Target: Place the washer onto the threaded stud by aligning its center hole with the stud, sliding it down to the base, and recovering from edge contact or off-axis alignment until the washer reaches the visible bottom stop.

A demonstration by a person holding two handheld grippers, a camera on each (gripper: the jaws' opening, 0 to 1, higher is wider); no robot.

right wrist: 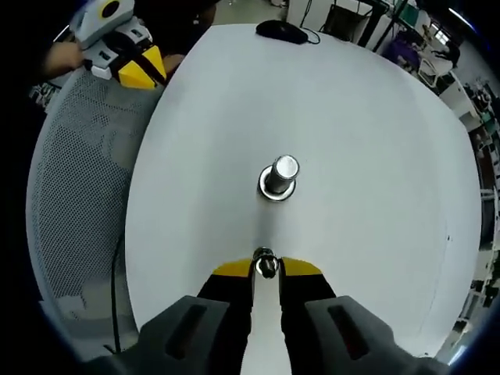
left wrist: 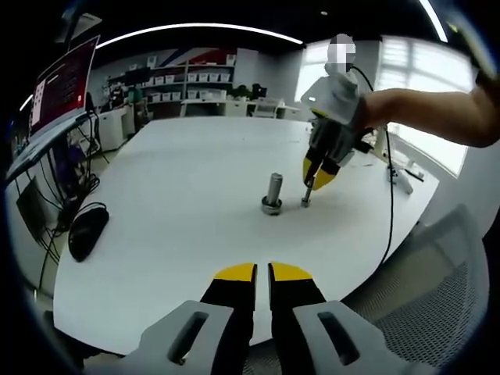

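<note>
The small silvery metal washer (right wrist: 266, 264) is pinched between the yellow-tipped right gripper (right wrist: 266, 269) jaws, just short of the upright steel threaded stud (right wrist: 280, 178) on the white table (right wrist: 375, 141). In the left gripper view, the left gripper (left wrist: 262, 273) is seen nearly closed, holding nothing.

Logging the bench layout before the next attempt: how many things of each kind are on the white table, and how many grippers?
Threaded studs standing on the table: 2
Washers at a stud's base: 1
Computer mice: 1
Grippers: 2, left gripper, right gripper
Total: 6
</note>
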